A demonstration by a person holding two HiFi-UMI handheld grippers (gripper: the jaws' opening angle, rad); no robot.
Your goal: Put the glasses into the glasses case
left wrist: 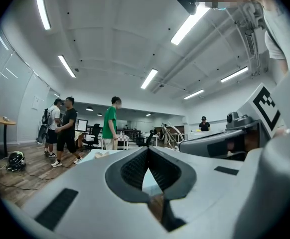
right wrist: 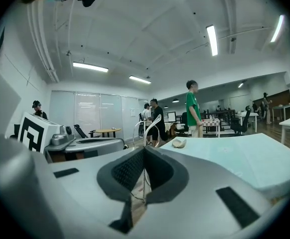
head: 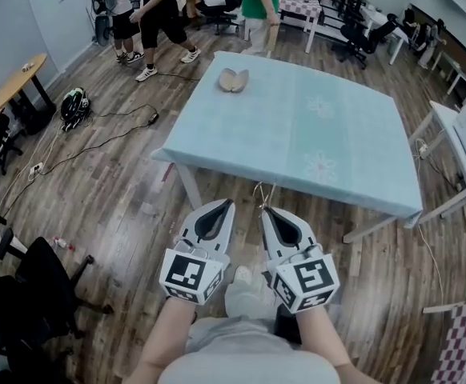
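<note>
In the head view, the open glasses case [head: 233,79] is seen at the far end of the table [head: 337,158], well apart from the left gripper [head: 226,204] and right gripper [head: 266,210]; the glasses [head: 263,192] are made out only as thin wire. In the left gripper view, the jaws are shown closed on nothing. In the right gripper view, the jaws are clamped on the glasses, the gripped part being hidden between the pads.

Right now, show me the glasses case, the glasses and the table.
glasses case [head: 233,79], head view, middle of the open shell.
glasses [right wrist: 153,123], right gripper view, on the pale temple arm.
table [head: 353,134], head view, bare blue cloth.
</note>
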